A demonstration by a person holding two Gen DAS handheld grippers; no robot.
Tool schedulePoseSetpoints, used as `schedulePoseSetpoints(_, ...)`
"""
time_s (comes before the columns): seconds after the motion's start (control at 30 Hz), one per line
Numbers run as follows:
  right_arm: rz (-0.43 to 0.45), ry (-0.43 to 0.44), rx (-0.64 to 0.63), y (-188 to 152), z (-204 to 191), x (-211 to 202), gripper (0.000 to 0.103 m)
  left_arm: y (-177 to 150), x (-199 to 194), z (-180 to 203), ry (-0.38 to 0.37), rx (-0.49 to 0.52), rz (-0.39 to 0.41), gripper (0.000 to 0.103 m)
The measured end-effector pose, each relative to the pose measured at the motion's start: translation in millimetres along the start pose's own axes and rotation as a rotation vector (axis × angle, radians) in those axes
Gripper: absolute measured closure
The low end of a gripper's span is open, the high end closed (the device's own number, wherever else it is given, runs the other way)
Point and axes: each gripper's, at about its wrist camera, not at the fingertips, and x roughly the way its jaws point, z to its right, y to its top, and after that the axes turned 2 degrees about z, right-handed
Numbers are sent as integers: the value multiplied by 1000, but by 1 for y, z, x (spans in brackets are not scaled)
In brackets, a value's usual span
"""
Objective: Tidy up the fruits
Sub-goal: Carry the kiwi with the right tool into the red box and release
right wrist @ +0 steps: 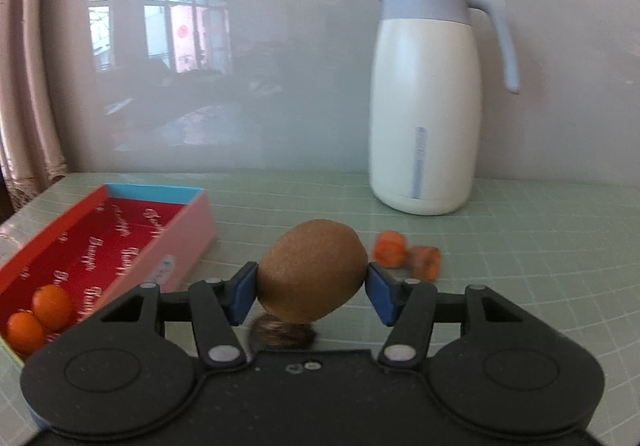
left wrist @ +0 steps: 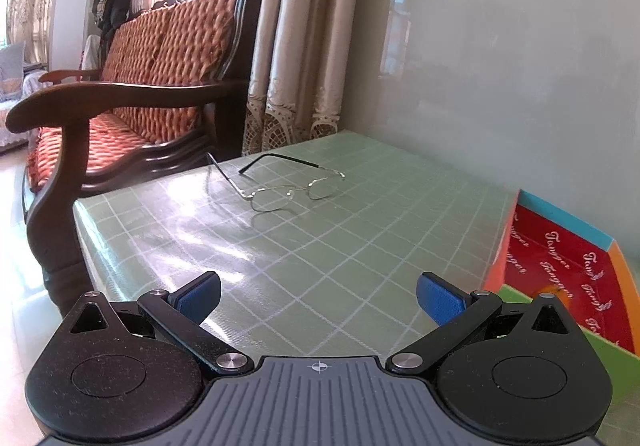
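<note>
The right tool [right wrist: 312,292] is clamped on a brown, fuzzy, egg-shaped kiwi [right wrist: 312,270], its two blue pads pressing the fruit's opposite sides across the middle, and the kiwi hangs just above the pale green gridded surface [right wrist: 520,246], with a dark reflection beneath it. To the left sits the shallow cardboard box with a red printed lining and pink side [right wrist: 120,242], already holding two small orange fruits [right wrist: 38,312] at its near end. Two more small orange pieces [right wrist: 406,252] lie on the surface beyond the kiwi, near a white insulated jug with a pale blue lid [right wrist: 426,93]. The left tool [left wrist: 318,300] is spread wide and holds nothing. The kiwi looks light but soft under its rough skin, so a gentle grip across its widest part seems wise; squeezing harder would likely bruise it.
</note>
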Motion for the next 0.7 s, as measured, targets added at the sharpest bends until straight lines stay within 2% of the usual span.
schedulePoseSetpoints(0.3,32,130,-64,3,-51,-12,46,1,2,-14,36,-10,2,0)
schedulePoseSetpoints(0.7,58,273,-120,-1,-106,-18,46,0,1,-8,32,13,4,0)
